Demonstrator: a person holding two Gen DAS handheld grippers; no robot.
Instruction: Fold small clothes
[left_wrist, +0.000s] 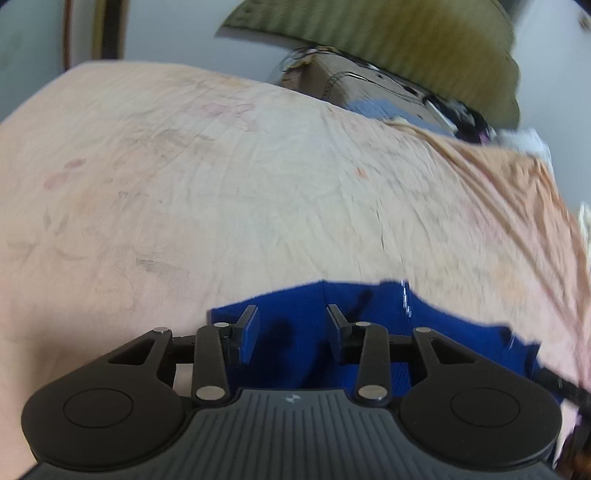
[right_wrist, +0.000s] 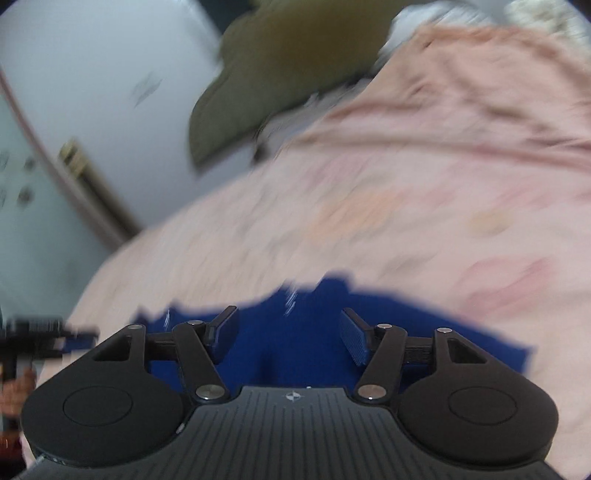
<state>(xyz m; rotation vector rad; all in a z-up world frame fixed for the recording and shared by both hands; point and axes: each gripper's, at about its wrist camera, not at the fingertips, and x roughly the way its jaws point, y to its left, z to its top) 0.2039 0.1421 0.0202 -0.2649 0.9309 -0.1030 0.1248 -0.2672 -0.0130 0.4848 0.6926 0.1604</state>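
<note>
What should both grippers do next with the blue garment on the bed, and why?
Probably lower both and close on its far edge. The left gripper and right gripper are open above the blue garment, gripping nothing, and it lies flat on the pink sheet.

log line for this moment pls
left gripper open over blue garment | right gripper open over it | garment on pink sheet | nothing gripped

Both wrist views look forward, low and close over the same blue garment (left_wrist: 306, 332) on a pink bedsheet (left_wrist: 221, 184).

Blue garment (left_wrist: 306, 332) flat on sheet (left_wrist: 221, 184)
</note>
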